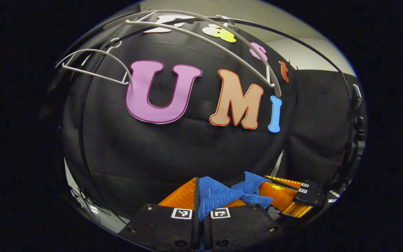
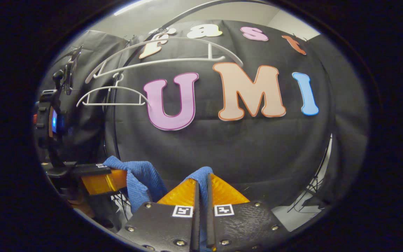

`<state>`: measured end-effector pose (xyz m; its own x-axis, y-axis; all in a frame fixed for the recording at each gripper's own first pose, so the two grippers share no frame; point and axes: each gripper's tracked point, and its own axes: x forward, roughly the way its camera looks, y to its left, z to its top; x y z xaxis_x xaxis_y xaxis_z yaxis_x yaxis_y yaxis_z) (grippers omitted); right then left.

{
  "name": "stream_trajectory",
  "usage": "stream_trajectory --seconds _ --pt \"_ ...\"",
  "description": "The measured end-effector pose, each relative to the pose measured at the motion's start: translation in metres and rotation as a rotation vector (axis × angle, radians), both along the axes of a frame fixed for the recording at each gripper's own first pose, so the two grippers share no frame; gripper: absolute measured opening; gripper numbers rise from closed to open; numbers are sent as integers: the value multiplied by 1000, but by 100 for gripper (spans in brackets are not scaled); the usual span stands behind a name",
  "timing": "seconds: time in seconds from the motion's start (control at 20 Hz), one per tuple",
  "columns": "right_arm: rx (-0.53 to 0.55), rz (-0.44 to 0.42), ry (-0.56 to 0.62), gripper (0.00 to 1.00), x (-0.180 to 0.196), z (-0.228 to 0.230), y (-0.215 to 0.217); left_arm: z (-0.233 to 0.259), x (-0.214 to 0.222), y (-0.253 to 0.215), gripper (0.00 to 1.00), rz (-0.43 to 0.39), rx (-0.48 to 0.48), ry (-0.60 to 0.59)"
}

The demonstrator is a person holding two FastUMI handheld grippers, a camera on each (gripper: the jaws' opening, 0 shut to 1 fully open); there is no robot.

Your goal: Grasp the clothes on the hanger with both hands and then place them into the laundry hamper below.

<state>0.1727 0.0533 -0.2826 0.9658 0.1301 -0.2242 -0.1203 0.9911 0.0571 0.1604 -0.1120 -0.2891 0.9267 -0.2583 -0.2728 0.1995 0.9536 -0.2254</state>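
A blue knitted garment (image 1: 215, 197) hangs between my two grippers, off the hangers. In the left gripper view my left gripper (image 1: 201, 189) is shut on one end of it. The right gripper (image 1: 280, 189) shows close by at lower right, holding the other end. In the right gripper view my right gripper (image 2: 202, 182) is shut on a fold of the blue garment (image 2: 142, 178). The left gripper (image 2: 115, 178) comes in from the left with cloth draped over its fingers. Two bare white hangers (image 1: 205, 35) (image 2: 166, 57) hang on a black rail above.
The black rail (image 1: 292, 38) curves overhead, with the smaller white hanger (image 2: 114, 96) on it to the left. A thin black wire frame (image 2: 310, 199) stands on the pale floor at the lower right of the right gripper view. The black cloth wall is straight ahead.
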Motion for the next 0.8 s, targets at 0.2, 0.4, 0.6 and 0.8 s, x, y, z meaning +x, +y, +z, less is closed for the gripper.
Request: stream_trajectory --seconds 0.2,0.4,0.6,0.8 --pt "-24 -22 61 8 -11 -47 -6 -43 -9 7 7 1 58 53" --pt "-171 -128 136 54 -26 -83 -40 -57 -20 26 30 40 130 46" --pt "-88 -74 174 98 -39 -90 -24 -53 -37 25 76 15 161 47" --pt "-133 -50 384 98 -73 -120 -31 -70 -54 27 87 2 153 134"
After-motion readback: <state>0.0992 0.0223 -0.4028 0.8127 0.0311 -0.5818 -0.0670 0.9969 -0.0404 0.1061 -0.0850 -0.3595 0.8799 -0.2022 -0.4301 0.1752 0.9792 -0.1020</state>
